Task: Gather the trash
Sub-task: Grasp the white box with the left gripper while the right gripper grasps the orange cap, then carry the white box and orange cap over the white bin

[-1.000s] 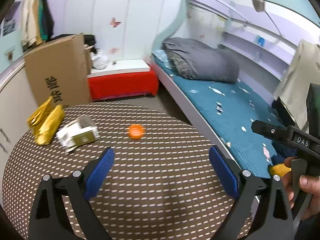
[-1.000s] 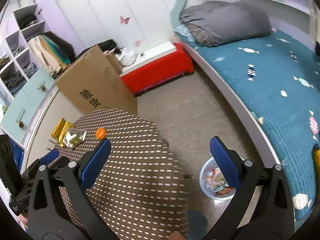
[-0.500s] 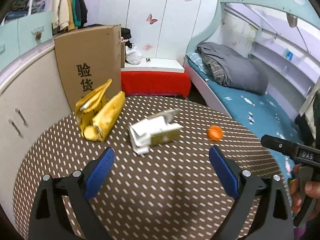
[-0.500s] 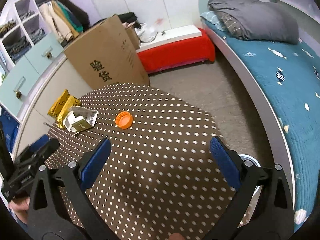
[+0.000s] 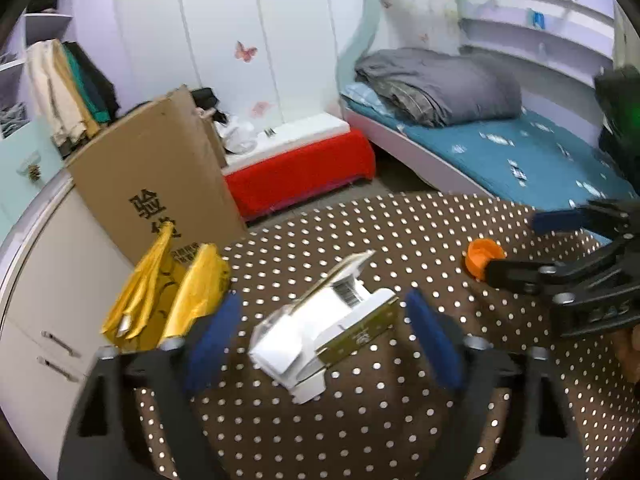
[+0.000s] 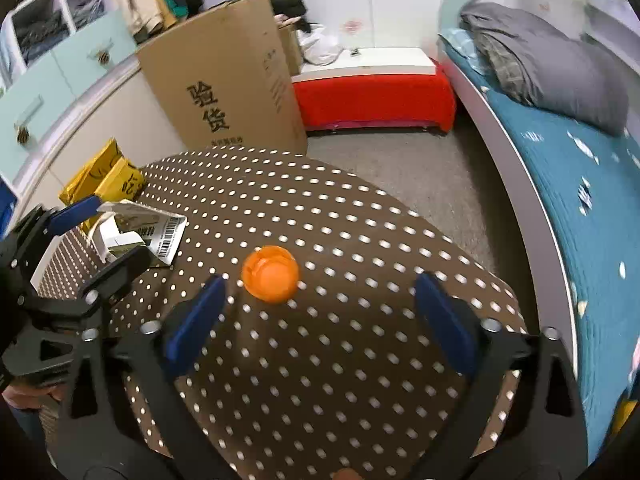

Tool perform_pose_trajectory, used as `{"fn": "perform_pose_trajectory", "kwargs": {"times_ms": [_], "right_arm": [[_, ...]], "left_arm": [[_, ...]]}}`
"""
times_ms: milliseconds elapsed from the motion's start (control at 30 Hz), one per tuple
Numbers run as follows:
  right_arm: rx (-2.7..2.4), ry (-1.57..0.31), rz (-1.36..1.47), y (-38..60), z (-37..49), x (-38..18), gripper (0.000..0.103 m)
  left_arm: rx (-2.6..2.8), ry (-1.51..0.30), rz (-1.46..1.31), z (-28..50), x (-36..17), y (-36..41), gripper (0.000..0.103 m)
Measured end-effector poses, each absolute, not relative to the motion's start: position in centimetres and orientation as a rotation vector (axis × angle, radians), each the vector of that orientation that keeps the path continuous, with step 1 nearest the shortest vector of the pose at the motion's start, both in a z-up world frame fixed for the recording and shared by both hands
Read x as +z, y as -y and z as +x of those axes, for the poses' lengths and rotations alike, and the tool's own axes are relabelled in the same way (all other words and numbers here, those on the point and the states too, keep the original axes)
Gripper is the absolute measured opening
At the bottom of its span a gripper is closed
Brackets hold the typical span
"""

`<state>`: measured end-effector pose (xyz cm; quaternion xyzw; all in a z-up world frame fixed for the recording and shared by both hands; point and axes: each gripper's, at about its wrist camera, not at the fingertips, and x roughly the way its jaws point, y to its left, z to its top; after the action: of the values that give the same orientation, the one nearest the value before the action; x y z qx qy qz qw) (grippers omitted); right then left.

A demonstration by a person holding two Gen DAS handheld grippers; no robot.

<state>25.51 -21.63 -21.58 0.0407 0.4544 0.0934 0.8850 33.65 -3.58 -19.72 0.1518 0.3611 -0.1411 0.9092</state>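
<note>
A crushed white and olive carton point(image 5: 324, 330) lies on the brown dotted round table point(image 5: 360, 420). My left gripper point(image 5: 324, 338) is open, its blue pads on either side of the carton. Two yellow wrappers point(image 5: 168, 296) lie to its left. An orange cap point(image 6: 271, 273) sits on the table point(image 6: 340, 380) just ahead of my open right gripper point(image 6: 316, 320), nearer its left pad. The cap also shows in the left wrist view point(image 5: 482, 258), with the right gripper point(image 5: 536, 248) around it. The carton point(image 6: 136, 232) and the left gripper point(image 6: 100, 232) show in the right wrist view.
A tall cardboard box point(image 6: 228, 84) leans behind the table. A red-draped low bench point(image 6: 372, 96) stands at the back. A bed with a teal cover point(image 6: 580, 184) runs along the right. White cabinets point(image 5: 52, 264) stand on the left.
Both grippers have moved forward and down over the table. The left now straddles the carton and the right has come up to the orange cap.
</note>
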Motion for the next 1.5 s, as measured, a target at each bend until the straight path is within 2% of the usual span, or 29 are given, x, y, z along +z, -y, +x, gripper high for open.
{"fn": "perform_pose_trajectory", "kwargs": {"times_ms": [33, 67, 100, 167, 233, 433, 800, 1167, 1500], "right_arm": [[0.198, -0.938, 0.056, 21.1, 25.7, -21.6, 0.078], [0.196, -0.931, 0.023, 20.5, 25.8, -21.6, 0.067], [0.189, -0.925, -0.009, 20.1, 25.9, -21.6, 0.061], [0.173, -0.913, -0.077, 19.4, 25.8, -21.6, 0.037], [0.198, -0.911, -0.086, 19.1, 25.4, -21.5, 0.030], [0.220, -0.912, -0.017, 20.6, 23.1, -21.3, 0.029], [0.204, -0.838, 0.062, 26.1, 16.9, -17.7, 0.029], [0.131, -0.733, 0.145, 32.6, 11.4, -13.7, 0.029], [0.009, -0.733, 0.245, 40.6, 9.0, -15.0, 0.029]], "left_arm": [[-0.291, -0.754, 0.318, 33.7, -19.9, 3.8, 0.057], [-0.282, -0.751, 0.328, 33.8, -20.1, 3.9, 0.054], [-0.281, -0.751, 0.333, 33.8, -20.1, 4.0, 0.050], [-0.288, -0.750, 0.319, 33.7, -19.8, 4.0, 0.044], [-0.290, -0.753, 0.289, 33.4, -19.6, 3.8, 0.039], [-0.282, -0.768, 0.201, 31.6, -19.2, 3.5, 0.033], [-0.300, -0.787, 0.062, 26.7, -18.3, 4.5, 0.029], [-0.375, -0.722, -0.010, 21.2, -14.6, 8.5, 0.028], [-0.472, -0.702, 0.010, 19.4, -13.5, 13.7, 0.025]]}}
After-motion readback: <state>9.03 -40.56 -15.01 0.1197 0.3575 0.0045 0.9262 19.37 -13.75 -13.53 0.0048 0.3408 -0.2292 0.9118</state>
